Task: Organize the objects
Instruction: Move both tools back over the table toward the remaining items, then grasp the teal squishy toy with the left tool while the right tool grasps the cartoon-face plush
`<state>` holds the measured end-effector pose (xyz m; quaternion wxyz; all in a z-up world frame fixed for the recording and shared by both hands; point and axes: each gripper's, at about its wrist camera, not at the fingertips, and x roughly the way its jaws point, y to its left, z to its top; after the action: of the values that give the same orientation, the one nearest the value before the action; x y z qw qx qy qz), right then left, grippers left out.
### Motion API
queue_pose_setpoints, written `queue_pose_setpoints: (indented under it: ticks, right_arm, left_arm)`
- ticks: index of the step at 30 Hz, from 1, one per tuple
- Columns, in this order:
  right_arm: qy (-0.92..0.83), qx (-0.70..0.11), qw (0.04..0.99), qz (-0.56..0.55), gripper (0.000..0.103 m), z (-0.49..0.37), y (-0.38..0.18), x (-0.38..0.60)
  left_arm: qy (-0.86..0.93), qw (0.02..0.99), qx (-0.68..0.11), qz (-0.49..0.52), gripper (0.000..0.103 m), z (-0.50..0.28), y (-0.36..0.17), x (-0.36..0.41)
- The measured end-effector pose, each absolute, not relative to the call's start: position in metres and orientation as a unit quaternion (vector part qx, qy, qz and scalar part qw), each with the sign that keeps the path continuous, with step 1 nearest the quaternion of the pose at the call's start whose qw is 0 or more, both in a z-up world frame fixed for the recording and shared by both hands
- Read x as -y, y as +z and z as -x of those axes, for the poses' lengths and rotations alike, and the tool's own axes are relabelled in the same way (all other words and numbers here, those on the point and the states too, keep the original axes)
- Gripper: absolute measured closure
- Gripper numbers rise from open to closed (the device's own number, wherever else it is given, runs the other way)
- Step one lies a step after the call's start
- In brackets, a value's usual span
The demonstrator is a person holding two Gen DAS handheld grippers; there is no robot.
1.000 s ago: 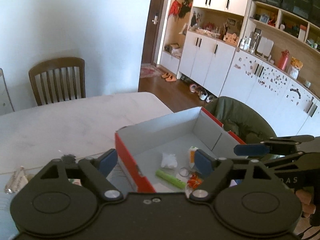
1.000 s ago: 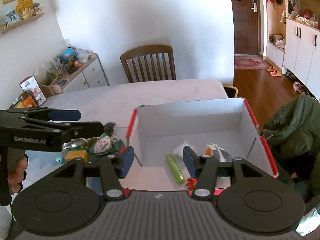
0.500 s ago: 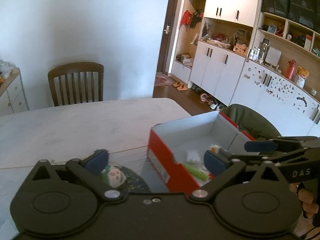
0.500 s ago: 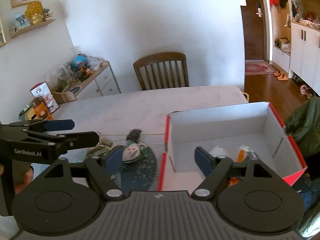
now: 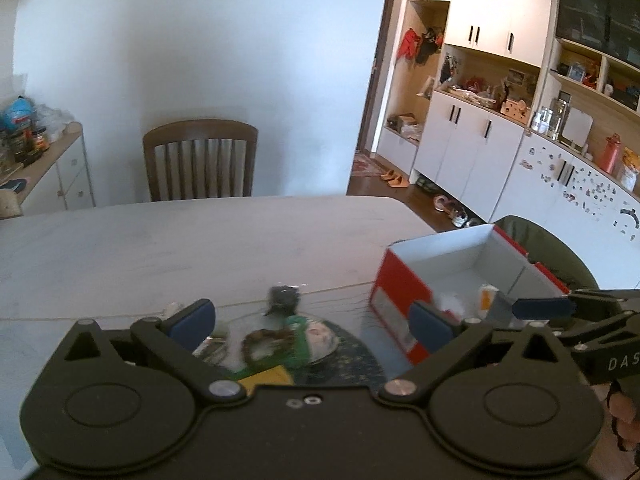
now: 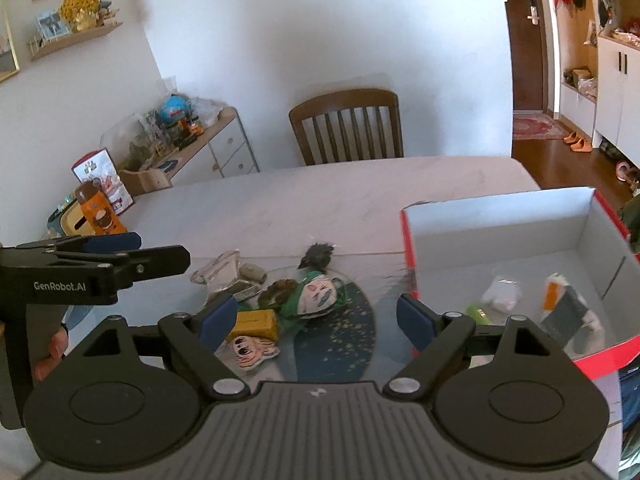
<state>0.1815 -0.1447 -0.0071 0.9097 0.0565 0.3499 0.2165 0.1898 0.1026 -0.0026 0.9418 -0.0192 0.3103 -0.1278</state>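
Far left in the right wrist view, the left hand-held gripper point(image 6: 116, 246) hangs over the pale surface point(image 6: 360, 196), seen side-on with a hand point(image 6: 50, 354) on its grip. Its own camera shows its blue pads spread wide with nothing between them.

Next comes the clutter pile: crinkly clear packets point(image 6: 224, 270), a yellow block point(image 6: 256, 322), a cartoon-face sticker point(image 6: 252, 350) just in front of it, a green pouch with a drawn face point(image 6: 316, 294) and a dark fuzzy thing point(image 6: 316, 256) behind that. Most of it sits on or beside a dark speckled round mat point(image 6: 344, 336).

The right hand-held gripper point(image 6: 316, 320) is wide open too, empty, over the mat.

Right of the mat is the red box point(image 6: 408, 248), white inside, holding a green tube point(image 6: 478, 314), a white wad point(image 6: 502, 292) and an orange-and-white packet point(image 6: 554, 294).
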Motion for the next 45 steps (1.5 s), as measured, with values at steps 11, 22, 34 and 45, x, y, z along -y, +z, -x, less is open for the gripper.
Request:
queue_pose_setpoints:
  ticks: [11, 22, 34, 45]
  right_arm:
    - [0.228, -0.38, 0.896, -0.019, 0.016, -0.193, -0.037, 0.084]
    - [0.258, -0.413, 0.873, 0.041, 0.016, -0.208, -0.079, 0.038]
    - [0.27, -0.451, 0.848, 0.068, 0.016, -0.227, -0.117, 0.009]
    - [0.282, -0.472, 0.833, 0.069, 0.021, -0.238, -0.139, -0.006]
  left_arm:
    - [-0.049, 0.94, -0.337, 0.02, 0.0, -0.203, -0.045, -0.173]
    - [-0.04, 0.918, -0.394, 0.021, 0.0, -0.219, -0.099, -0.205]
    - [-0.065, 0.903, -0.424, 0.014, 0.001, -0.233, -0.141, -0.209]
    - [-0.075, 0.9, -0.43, 0.003, 0.018, -0.235, -0.157, -0.209]
